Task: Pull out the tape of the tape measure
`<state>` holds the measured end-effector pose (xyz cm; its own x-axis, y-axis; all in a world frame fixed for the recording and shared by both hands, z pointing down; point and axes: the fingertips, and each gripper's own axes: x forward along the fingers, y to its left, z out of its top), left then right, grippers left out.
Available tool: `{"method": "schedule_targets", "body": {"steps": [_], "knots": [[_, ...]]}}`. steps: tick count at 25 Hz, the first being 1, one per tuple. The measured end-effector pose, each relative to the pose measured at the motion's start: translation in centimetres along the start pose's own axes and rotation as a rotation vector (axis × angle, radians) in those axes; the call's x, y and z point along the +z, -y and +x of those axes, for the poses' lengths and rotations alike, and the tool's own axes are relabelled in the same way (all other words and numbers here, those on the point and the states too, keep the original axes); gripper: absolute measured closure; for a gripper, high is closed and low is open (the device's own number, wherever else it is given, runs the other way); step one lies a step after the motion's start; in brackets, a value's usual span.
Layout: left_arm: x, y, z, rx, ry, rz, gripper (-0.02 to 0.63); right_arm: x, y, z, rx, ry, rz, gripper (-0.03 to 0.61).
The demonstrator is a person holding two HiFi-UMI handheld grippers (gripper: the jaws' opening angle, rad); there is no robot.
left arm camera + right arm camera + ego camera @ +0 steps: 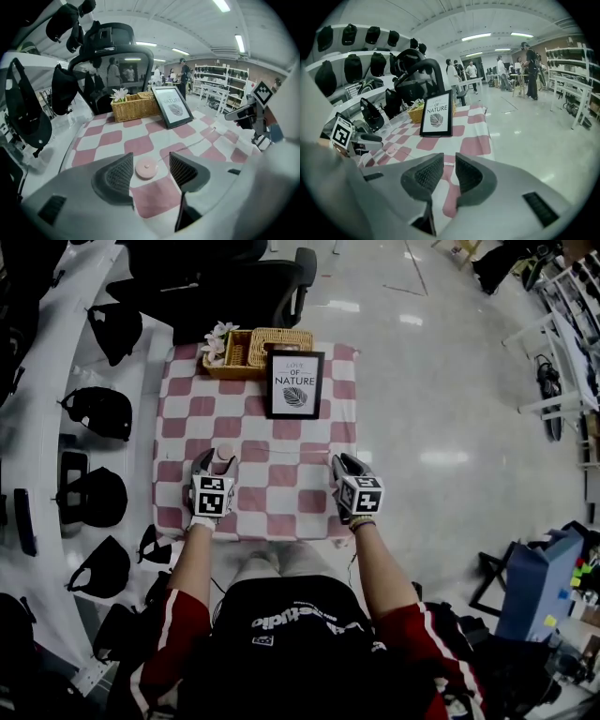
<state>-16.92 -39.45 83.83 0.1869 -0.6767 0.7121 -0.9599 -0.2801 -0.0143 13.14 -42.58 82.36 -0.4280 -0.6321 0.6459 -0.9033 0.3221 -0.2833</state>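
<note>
Left gripper (151, 162) and right gripper (449, 161) hang, jaws apart; the light, slick tape measure (146, 168) lying below the left's jaws seems best pinched across its case.

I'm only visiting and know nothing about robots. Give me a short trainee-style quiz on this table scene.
1. True or false: the left gripper is squeezing the pink tape measure.
2. What stands in front of the basket? A) a bottle B) a framed picture C) a mug
3. Fill in: the tablecloth is checked pink and ____.
Key: 1 false, its jaws are apart and not pressing it; 2 B; 3 white.
</note>
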Motion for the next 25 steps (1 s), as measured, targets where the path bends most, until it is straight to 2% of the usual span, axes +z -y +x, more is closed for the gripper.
{"method": "schedule_targets", "body": {"steps": [8,14,17,19,23,25], "knots": [[2.6,1.2,-3.6,0.003,0.040,-0.013,0.382,1.1,-1.1,-3.0,0.002,-0.007,-0.003,0.497],[5.7,1.0,-5.9,-0.003,0.099,0.018,0.382,2.9,-2.1,-4.1,-0.001,0.039,0.028,0.497],[6.1,1.1,-7.7,-0.007,0.112,0.029,0.382,2.7,-3.5,-5.1,0.011,0.047,0.045,0.497],[6.5,1.4,-8.8,-0.015,0.128,0.020,0.382,2.4,-3.9,-5.7,0.007,0.050,0.041,0.497],[8.1,1.1,-10.5,-0.021,0.185,0.016,0.382,4.4,-5.6,-7.0,0.012,0.103,0.052,0.497],[8.5,1.1,-11.6,-0.033,0.211,-0.011,0.382,4.9,-6.3,-8.0,0.019,0.114,0.038,0.497]]}}
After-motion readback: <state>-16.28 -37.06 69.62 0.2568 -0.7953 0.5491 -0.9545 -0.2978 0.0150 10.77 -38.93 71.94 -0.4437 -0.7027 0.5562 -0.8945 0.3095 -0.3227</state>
